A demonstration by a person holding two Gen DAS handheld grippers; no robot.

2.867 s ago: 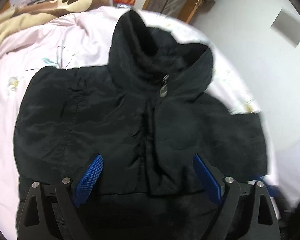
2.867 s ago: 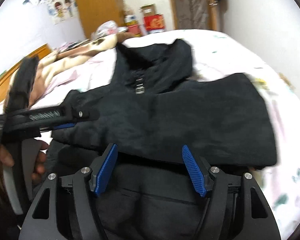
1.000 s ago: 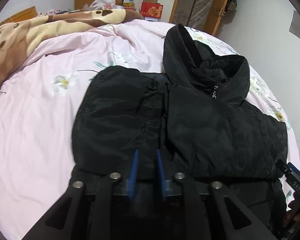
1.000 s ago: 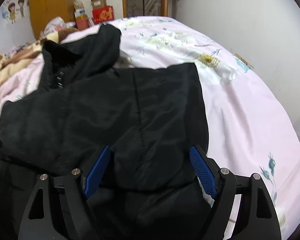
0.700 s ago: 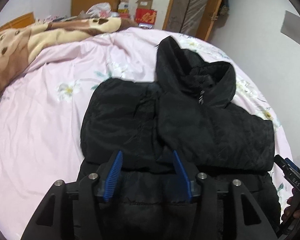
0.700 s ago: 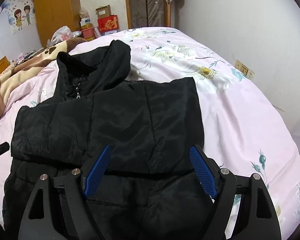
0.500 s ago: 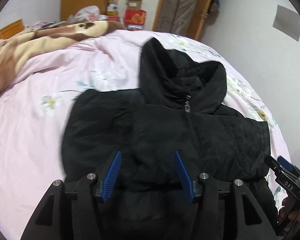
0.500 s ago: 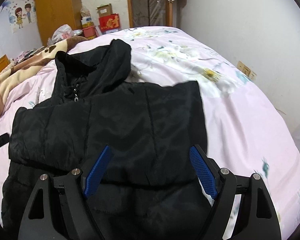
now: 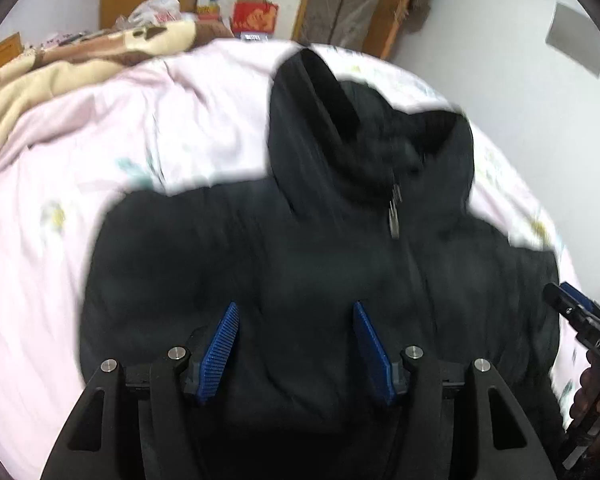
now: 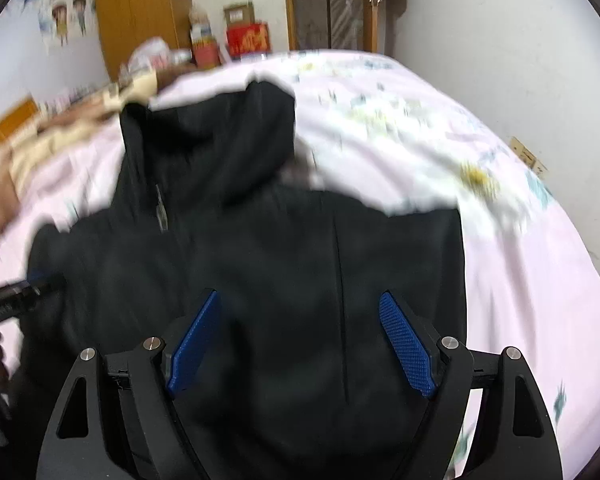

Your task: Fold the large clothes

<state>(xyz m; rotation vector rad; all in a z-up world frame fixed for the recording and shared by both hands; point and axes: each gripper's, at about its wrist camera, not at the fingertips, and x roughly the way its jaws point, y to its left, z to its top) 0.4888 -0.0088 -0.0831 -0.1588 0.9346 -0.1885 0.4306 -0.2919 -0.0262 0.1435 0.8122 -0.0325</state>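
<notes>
A black hooded padded jacket [image 9: 300, 248] lies on the pink bed, front up, hood [image 9: 324, 120] toward the far end, sleeves folded across the chest. It also shows in the right wrist view [image 10: 284, 264]. My left gripper [image 9: 294, 348] is open and empty, low over the jacket's lower left part. My right gripper [image 10: 300, 344] is open and empty over the jacket's right side. The right gripper also shows in the left wrist view [image 9: 580, 320], at the jacket's right edge. The left gripper also shows in the right wrist view [image 10: 12, 304], at the left edge.
The pink floral bedsheet [image 9: 80, 160] surrounds the jacket. A brown and cream blanket [image 9: 60, 68] lies bunched at the far left. A wooden wardrobe [image 10: 140, 12], boxes [image 10: 248, 36] and a door [image 10: 332, 4] stand beyond the bed. A white wall [image 10: 500, 60] runs along the right.
My left gripper opened from shut and let go of the jacket fabric, then swung right toward the jacket's middle. Both grippers moved lower and closer to the jacket.
</notes>
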